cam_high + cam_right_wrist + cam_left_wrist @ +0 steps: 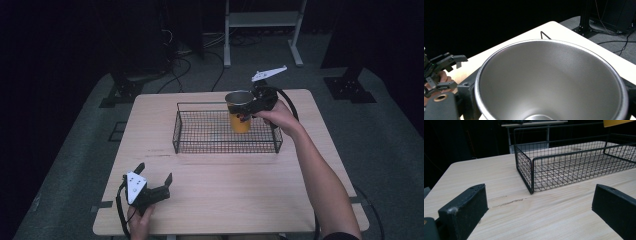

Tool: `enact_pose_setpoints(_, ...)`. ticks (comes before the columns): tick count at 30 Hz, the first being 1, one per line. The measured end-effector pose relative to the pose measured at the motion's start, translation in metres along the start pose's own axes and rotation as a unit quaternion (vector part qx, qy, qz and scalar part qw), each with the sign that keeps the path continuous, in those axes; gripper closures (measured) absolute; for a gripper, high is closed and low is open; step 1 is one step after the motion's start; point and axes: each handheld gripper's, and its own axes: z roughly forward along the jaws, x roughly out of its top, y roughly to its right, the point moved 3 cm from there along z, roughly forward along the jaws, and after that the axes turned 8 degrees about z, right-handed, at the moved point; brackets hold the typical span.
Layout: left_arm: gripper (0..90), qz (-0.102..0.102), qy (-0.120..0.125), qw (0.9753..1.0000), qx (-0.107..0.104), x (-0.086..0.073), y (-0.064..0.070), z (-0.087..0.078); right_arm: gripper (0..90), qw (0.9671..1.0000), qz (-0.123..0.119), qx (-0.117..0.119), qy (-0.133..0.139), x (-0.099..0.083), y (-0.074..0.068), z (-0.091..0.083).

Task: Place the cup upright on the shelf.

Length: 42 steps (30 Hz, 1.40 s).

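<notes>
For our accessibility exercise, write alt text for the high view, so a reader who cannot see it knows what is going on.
The right gripper holds an upright orange cup with a steel interior above the far right corner of a black wire basket on a light wooden table. The left gripper rests open near the table's front left, jaws apart and holding nothing.

Dim room, black surroundings, desk (pixel 220 190) evenly lit from above, faint shadows, soft grainy pictures, slightly blurred near jaws.

orange cup (pixel 240 113) with steel inside, upright, empty, over the wire basket's (pixel 200 148) right part
</notes>
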Motion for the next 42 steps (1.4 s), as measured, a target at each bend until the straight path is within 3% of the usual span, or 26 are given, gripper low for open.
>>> enact_pose_setpoints(11,0.0,0.003,-0.001,1.0000,0.000,0.000,0.000,0.000,10.1,0.9998,-0.009,0.015,0.007,0.015,-0.004,0.014)
enact_pose_setpoints(25,0.0,0.004,0.001,1.0000,-0.001,0.000,0.001,0.000,10.0,0.9990,0.003,0.043,-0.008,0.004,0.005,0.044)
enact_pose_setpoints(30,0.0,0.004,0.002,1.0000,-0.001,0.000,0.001,-0.001,10.0,0.9993,0.003,0.038,-0.004,-0.003,0.009,0.049)
enact_pose_setpoints(35,0.0,0.005,0.000,1.0000,0.000,0.000,0.001,0.000,10.0,0.9994,0.014,0.028,-0.014,-0.012,0.021,0.052)
enact_pose_setpoints(42,0.0,0.004,0.001,1.0000,0.000,0.000,0.001,-0.001,9.9,0.9994,0.033,0.008,-0.009,-0.026,0.037,0.055)
